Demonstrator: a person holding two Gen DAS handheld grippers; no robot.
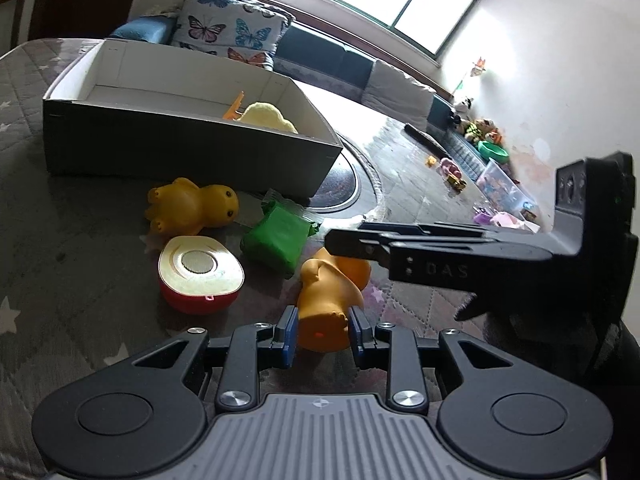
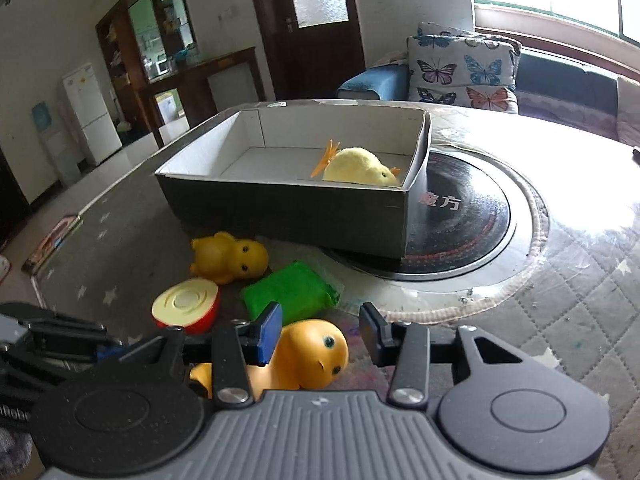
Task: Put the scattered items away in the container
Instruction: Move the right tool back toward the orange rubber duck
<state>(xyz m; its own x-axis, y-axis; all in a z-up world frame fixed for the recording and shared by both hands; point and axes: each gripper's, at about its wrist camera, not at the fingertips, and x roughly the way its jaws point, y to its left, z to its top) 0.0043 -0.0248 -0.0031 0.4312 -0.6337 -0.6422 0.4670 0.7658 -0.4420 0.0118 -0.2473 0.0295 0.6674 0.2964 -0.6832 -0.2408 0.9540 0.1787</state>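
Left tongs (image 1: pixel 322 334) perhaps gripping orange duck (image 1: pixel 324 300), eyes hidden.

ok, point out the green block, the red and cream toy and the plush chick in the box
green block (image 2: pixel 290 292), right wrist view, top face
red and cream toy (image 1: pixel 200 266), left wrist view, cream face
plush chick (image 2: pixel 360 168), right wrist view, back

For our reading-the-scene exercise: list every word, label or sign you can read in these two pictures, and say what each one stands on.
"DAS": raised letters on the side of the right gripper, seen from the left wrist view.
"魔方": pale characters on the black round plate set into the table, beside the box.
"obo": part of a cut-off word on the left gripper at the picture's edge; the rest is out of view.
Nothing else is readable.
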